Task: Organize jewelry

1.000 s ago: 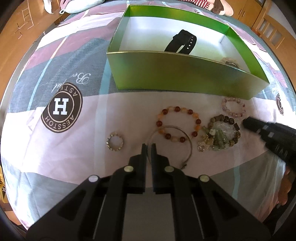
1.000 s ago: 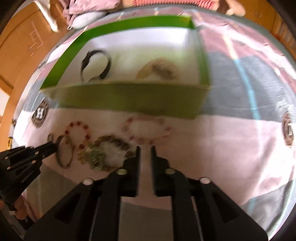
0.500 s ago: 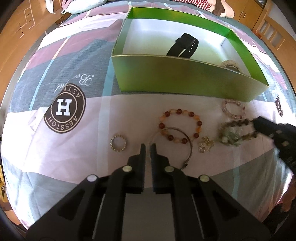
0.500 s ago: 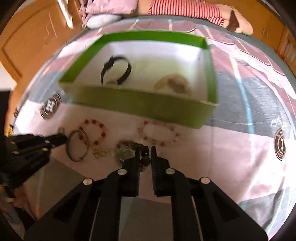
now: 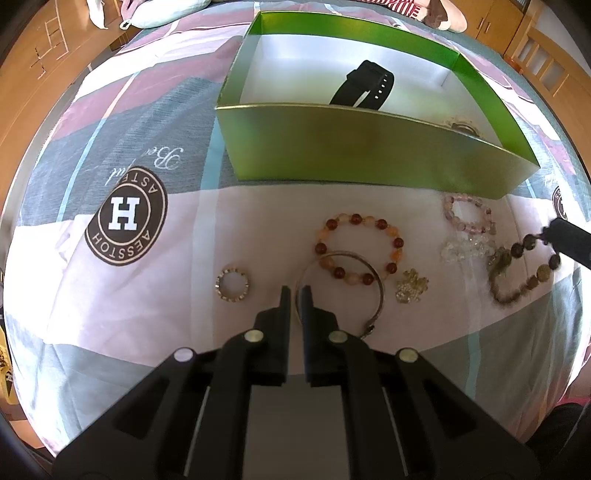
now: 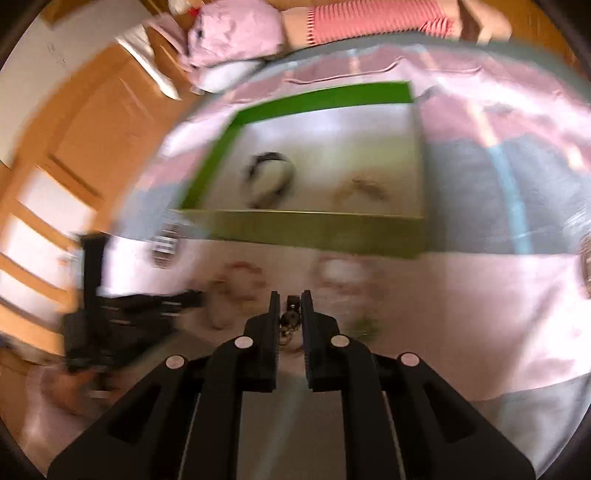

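Observation:
A green box [image 5: 369,147] on the bedspread holds a black watch band [image 5: 365,86] and a pale bracelet [image 5: 461,127]. In front of it lie a red and amber bead bracelet [image 5: 360,249], a silver bangle [image 5: 343,284], a small ring of stones [image 5: 232,283], a gold charm [image 5: 412,291], a pink bead bracelet [image 5: 469,218] and a clear bead cluster [image 5: 465,249]. My right gripper [image 6: 290,297] is shut on a dark brown bead bracelet [image 5: 524,269], which hangs lifted at the right. My left gripper [image 5: 295,291] is shut and empty, over the bangle's left edge.
Wooden cupboards [image 5: 40,62] flank the bed on the left, more wooden furniture [image 5: 546,55] at the far right. Pillows [image 5: 162,14] and a striped cushion [image 6: 380,18] lie beyond the box. The right wrist view is blurred by motion.
My right gripper closed on the dark bead bracelet and lifted it up and to the right, pulling it off the pile and leaving the clear beads and gold charm. The left gripper stayed put.

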`<state>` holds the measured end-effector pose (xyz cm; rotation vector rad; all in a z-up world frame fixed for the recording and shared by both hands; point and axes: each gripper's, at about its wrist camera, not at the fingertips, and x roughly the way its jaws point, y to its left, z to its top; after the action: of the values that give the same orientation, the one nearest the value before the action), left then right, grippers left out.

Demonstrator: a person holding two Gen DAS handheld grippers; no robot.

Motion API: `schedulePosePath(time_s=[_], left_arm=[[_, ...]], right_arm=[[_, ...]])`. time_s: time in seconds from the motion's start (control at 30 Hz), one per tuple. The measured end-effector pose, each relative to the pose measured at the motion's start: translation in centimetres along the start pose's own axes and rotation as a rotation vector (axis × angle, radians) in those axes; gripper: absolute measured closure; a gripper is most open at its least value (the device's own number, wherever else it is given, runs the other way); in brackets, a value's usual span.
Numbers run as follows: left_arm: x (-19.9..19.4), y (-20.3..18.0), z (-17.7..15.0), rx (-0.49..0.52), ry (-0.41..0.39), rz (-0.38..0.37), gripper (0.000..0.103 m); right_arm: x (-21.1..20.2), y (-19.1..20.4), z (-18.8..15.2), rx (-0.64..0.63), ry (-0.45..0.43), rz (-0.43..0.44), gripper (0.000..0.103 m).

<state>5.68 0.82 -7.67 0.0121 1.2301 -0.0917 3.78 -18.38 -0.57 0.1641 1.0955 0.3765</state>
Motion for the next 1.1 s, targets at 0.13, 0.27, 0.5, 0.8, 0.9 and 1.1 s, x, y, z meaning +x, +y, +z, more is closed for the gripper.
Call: schedulePosePath(time_s=[0.13, 0.27, 0.5, 0.8, 0.9, 1.1], left_arm=[[-0.1, 0.0, -0.1, 0.000, -0.004, -0.003, 0.098], [-0.2, 0.1, -0.1, -0.005, -0.007, -0.003, 0.095], [-0.1, 0.1, -0.1, -0.007, -0.003, 0.004, 0.090], [-0.1, 0.0, -0.1, -0.004, -0.007, 0.005, 0.090], [0.0, -0.1, -0.2, -0.003, -0.003, 0.008, 0.090], [-0.3, -0.1, 0.1, -0.005, -0.013, -0.007, 0.090]], right_arm=[[0.7, -0.9, 0.0, 0.043, 0.023, -0.001, 0.073], [0.7, -1.9, 0.1, 0.075, 0.009, -0.100, 0.063], [5.4, -4.7, -1.5, 0.150, 0.197, -0.213, 0.063], [1.6, -1.3, -0.6, 0.071, 0.019, -0.037, 0.093], [1.7, -0.5, -0.6, 0.073, 0.035, 0.085, 0.093], [3.4, -2.1, -0.9, 0.108, 0.095, -0.086, 0.060]])
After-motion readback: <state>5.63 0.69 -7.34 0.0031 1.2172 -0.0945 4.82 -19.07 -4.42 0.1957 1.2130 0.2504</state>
